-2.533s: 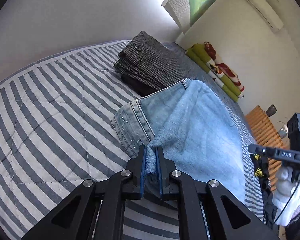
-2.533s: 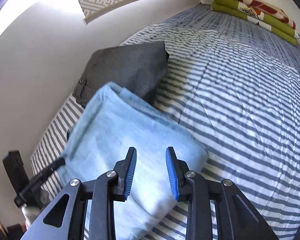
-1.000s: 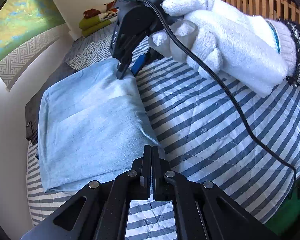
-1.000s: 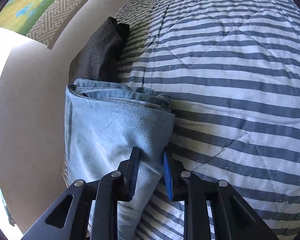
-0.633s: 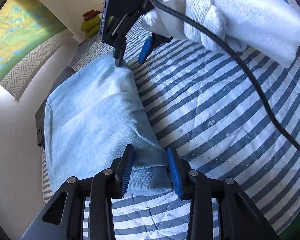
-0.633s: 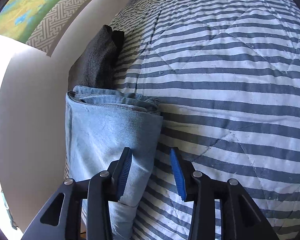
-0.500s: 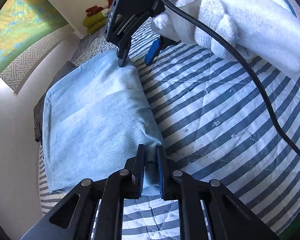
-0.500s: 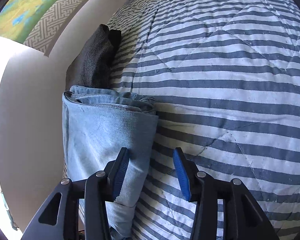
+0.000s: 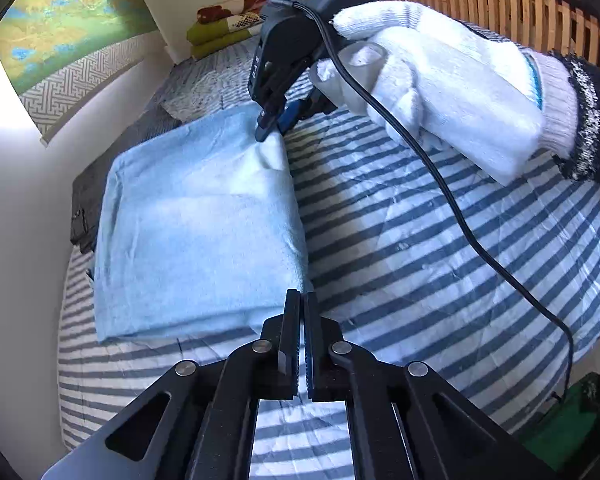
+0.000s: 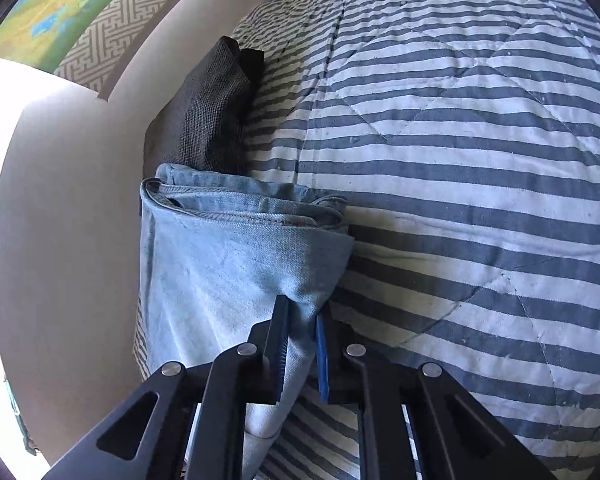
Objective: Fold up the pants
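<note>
Denim jeans [image 10: 236, 264] edge pinched in right tongs [image 10: 300, 320].

Light-blue jeans [image 9: 196, 232] lie folded on striped bedding.

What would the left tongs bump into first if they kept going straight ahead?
Probably the folded blue jeans. The left tongs are shut with nothing between them, and their tips sit right at the near corner of the jeans, on the striped bedcover. Depth is hard to judge.
</note>
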Demonstrator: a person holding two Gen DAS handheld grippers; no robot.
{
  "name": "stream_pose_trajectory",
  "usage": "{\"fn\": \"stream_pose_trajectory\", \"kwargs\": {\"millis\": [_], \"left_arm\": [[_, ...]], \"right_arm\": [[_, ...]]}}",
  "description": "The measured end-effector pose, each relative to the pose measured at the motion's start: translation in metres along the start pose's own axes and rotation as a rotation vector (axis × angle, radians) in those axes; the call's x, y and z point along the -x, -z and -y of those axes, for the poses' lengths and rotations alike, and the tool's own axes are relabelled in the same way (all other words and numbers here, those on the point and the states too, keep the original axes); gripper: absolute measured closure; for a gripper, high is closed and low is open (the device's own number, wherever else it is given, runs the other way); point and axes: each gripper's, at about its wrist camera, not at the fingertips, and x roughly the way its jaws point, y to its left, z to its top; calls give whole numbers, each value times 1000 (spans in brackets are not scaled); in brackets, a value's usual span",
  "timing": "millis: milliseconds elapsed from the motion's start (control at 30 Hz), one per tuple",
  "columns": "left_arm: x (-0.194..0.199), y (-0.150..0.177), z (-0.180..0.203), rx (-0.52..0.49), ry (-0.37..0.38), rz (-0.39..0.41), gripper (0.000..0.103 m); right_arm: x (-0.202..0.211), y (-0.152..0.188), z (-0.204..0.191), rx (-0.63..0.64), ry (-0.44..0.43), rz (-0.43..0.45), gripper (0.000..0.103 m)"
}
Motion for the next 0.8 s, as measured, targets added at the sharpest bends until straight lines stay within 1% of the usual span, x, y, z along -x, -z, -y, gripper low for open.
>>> {"fn": "stream_pose_trajectory", "kwargs": {"millis": [33, 67, 100, 133, 200, 267, 300, 333, 367, 400, 433, 500, 533, 567, 600, 633, 667, 733, 767, 800], "left_arm": [[3, 6, 3, 7, 22, -10, 103], [6, 13, 7, -2, 15, -21, 103], [9, 18, 10, -13, -11, -27, 103], [13, 21, 11, -3, -30, -19, 103], [17, 18, 7, 41, 4, -11, 103], [18, 12, 12, 16, -58, 30, 101], [19, 8, 21, -21, -72, 51, 100], [17, 3, 30, -61, -101, 66, 91], [11, -1, 34, -99, -132, 82, 84], [3, -5, 39, -136, -162, 83, 68], [-9, -8, 43, -168, -190, 65, 62], [-32, -14, 40, -192, -221, 25, 62], [-40, -13, 37, -196, -220, 7, 73], [-46, -13, 33, -197, -221, -4, 89], [-46, -12, 28, -189, -205, -10, 94], [-40, -14, 22, -167, -174, -8, 95], [-31, -16, 17, -147, -158, -6, 95], [-5, -22, 8, -124, -155, 26, 97], [11, -24, 3, -111, -158, 54, 97], [23, -25, 0, -97, -162, 77, 97]], "right_arm": [[0, -1, 0, -2, 7, 3, 93], [0, -1, 1, -3, 24, 14, 93], [0, -2, 2, -7, 46, 32, 93], [-1, -3, 5, -23, 35, 27, 93], [0, -2, 6, -36, 25, 25, 93], [2, -1, 2, -11, 26, 22, 93], [3, -1, 3, -21, 20, 19, 93], [4, -1, 3, -29, 12, 16, 93], [5, -1, 3, -32, 10, 14, 93], [6, -1, 2, -32, 8, 12, 93], [6, -1, 1, -29, 9, 9, 93], [7, -1, 1, -28, 4, 4, 93], [7, -1, 1, -29, -1, 1, 93], [8, -1, 1, -31, -7, -2, 93], [8, -2, 0, -29, -10, -5, 93], [9, -2, 0, -26, -8, -6, 93], [10, -2, -1, -19, -2, -6, 93], [12, 0, -8, 5, 19, -3, 94], [14, 0, -11, 16, 26, 1, 94], [17, 0, -14, 18, 21, 6, 94]]}}
